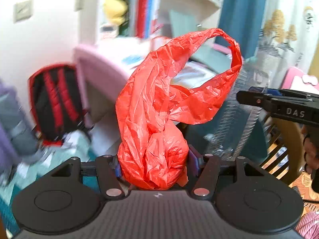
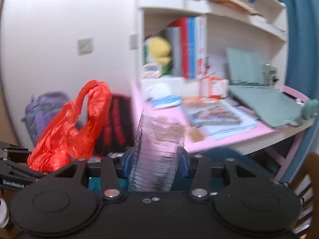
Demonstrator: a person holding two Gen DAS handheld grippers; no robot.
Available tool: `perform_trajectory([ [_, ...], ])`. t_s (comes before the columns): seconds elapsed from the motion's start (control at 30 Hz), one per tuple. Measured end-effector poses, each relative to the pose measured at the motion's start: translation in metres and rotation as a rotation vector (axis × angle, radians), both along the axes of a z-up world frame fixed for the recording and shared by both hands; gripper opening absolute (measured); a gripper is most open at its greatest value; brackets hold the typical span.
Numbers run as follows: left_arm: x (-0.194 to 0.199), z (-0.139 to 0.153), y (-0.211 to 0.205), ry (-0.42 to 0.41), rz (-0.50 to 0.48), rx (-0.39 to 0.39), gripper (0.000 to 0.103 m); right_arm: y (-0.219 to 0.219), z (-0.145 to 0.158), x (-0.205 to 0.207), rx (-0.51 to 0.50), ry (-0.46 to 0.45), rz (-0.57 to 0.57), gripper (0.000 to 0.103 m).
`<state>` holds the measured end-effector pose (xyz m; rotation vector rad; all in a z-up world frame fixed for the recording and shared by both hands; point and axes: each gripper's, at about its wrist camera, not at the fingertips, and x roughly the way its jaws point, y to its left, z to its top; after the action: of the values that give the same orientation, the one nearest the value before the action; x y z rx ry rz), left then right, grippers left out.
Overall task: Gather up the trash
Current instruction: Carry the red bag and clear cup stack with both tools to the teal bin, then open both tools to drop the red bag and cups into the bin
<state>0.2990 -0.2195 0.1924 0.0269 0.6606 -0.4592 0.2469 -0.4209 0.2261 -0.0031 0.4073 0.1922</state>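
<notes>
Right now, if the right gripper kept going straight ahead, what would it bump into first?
Probably the pink desk. The right gripper is shut on a clear plastic bottle, and the bottle's far end would likely reach the desk's front edge first. Depth is hard to judge in this blurry view, so that's a guess.

left gripper clamps red plastic bag | right gripper alongside

A white wall meets a pale bookshelf over a cluttered pink desk — blue curtain right, two backpacks — red-black, purple — below.
</notes>
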Motion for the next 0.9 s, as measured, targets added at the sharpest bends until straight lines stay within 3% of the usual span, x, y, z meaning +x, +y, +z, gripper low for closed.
perform_trajectory([
  [0.13, 0.01, 0.021, -0.054, -0.025, -0.063, 0.008, 0.059, -0.036, 0.014, 0.0, 0.005, -0.039, -0.064, 0.045],
  [0.3, 0.038, 0.019, -0.11, -0.001, -0.11, 0.022, 0.06, -0.074, 0.011, 0.006, -0.021, -0.025, -0.136, 0.045],
  [0.57, 0.084, -0.029, -0.177, 0.145, -0.153, 0.101, 0.06, -0.11, -0.037, 0.031, -0.047, 0.109, -0.158, 0.045],
  [0.9, 0.112, -0.084, -0.214, 0.259, -0.191, 0.252, 0.06, -0.116, -0.082, 0.06, -0.09, 0.268, -0.138, 0.045],
])
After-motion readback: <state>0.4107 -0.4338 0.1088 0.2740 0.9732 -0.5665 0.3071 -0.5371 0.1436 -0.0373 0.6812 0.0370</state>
